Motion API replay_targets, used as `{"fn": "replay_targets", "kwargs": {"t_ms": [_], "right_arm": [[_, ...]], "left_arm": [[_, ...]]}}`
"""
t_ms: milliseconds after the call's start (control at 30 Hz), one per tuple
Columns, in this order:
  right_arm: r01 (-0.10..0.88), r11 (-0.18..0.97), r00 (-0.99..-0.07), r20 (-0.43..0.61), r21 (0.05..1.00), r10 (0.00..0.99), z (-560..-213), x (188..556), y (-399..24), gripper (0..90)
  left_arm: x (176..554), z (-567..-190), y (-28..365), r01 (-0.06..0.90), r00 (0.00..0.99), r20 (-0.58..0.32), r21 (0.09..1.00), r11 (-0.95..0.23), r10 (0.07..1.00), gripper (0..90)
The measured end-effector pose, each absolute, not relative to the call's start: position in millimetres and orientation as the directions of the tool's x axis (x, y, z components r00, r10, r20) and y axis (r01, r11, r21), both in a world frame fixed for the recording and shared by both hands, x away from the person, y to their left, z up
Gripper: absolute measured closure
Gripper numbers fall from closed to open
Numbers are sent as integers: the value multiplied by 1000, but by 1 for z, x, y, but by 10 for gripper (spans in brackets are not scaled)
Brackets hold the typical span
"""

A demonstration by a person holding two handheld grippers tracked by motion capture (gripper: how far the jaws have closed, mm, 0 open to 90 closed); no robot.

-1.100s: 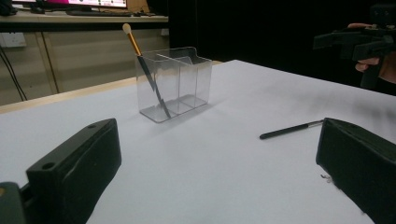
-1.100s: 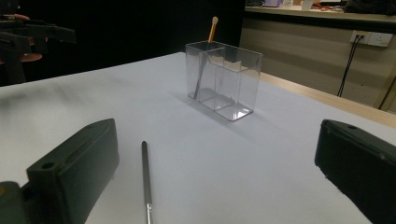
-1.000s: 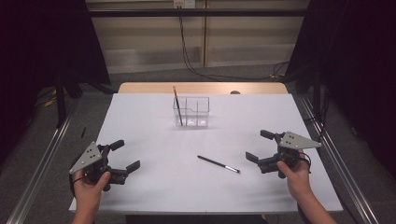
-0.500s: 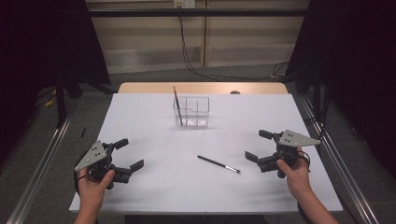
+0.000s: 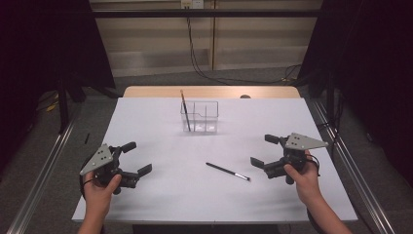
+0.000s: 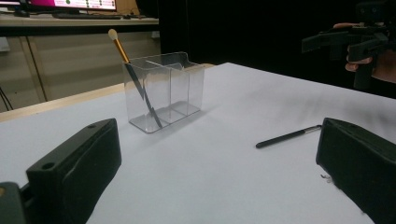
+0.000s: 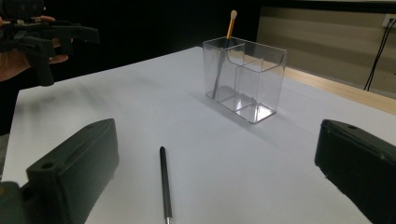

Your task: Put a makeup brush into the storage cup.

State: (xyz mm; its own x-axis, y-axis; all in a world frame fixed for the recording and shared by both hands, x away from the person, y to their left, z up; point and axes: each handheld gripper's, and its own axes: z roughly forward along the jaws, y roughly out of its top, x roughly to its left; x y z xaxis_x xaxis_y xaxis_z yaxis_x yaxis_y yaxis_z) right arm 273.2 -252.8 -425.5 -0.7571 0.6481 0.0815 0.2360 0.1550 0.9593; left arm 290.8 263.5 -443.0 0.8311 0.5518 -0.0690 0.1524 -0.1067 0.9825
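A thin black brush (image 5: 228, 171) is lying loose at lower centre, below the clear plastic three-compartment holder (image 5: 200, 117). Right gripper (image 5: 267, 152) and left gripper (image 5: 138, 158) are hovering wide open, empty. I'd approach low, square across the handle.

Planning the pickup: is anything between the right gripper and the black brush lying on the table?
Nothing visible. The right gripper is open beside the black brush, with bare white table between them. The clear organizer stands farther back, out of that path.
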Motion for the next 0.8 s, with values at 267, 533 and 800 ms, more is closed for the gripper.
{"fn": "replay_targets", "kwargs": {"t_ms": [267, 533, 800], "right_arm": [[256, 188, -767, 81, 948, 636, -424, 278, -243, 0], [294, 235, -782, 92, 926, 616, -424, 284, -232, 0], [359, 299, -773, 102, 884, 627, -428, 291, -225, 0]], "left_arm": [[291, -443, 263, 151, 831, -64, 982, -114, 553, 0], [290, -443, 264, 152, 830, -65, 982, -112, 554, 0], [290, -443, 263, 153, 833, -65, 982, -114, 550, 1]]}}
